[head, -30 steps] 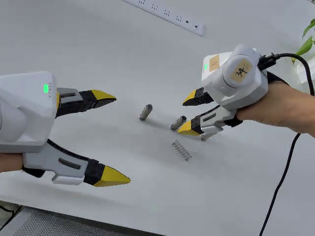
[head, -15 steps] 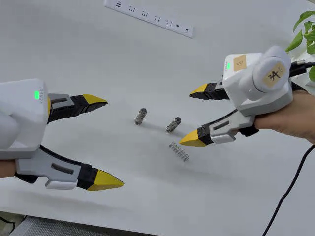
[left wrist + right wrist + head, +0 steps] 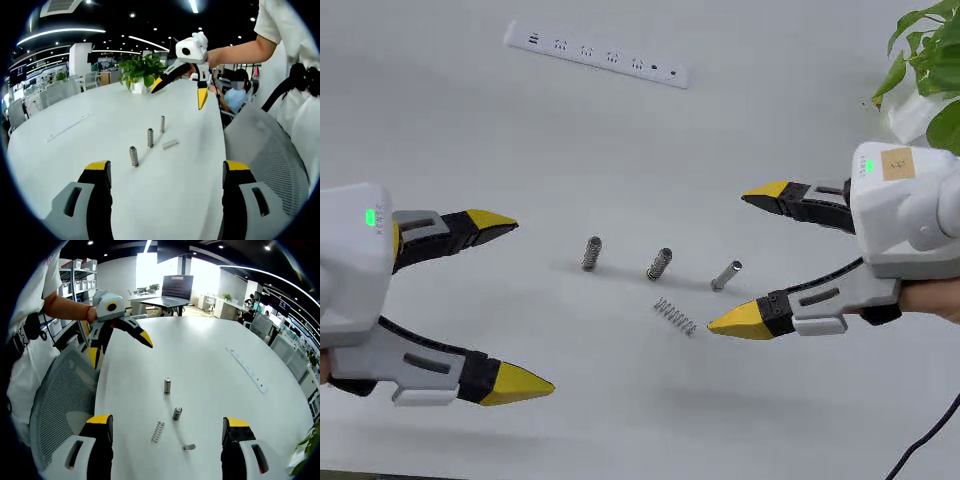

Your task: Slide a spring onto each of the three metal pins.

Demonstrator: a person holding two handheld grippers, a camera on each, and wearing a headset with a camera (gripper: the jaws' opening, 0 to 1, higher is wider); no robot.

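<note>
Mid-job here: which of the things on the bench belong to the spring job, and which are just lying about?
For the job:
- left pin, spring on it
- middle pin, spring on it
- bare pin, no spring yet
- loose spring, lying flat near the pins

Just lying about:
- power strip, at the far side of the table
- plant, far right corner

On the white table [image 3: 500, 130], 3 short metal pins are set upright in a row. The left pin [image 3: 591, 252] and the middle pin [image 3: 659, 263] are sleeved in springs, and the right pin [image 3: 725, 275] is bare. 1 loose spring [image 3: 674, 316] is laid flat just before them. A power strip [image 3: 595, 54] is placed well apart, and a potted plant [image 3: 923, 112] appears to stand at the corner.
</note>
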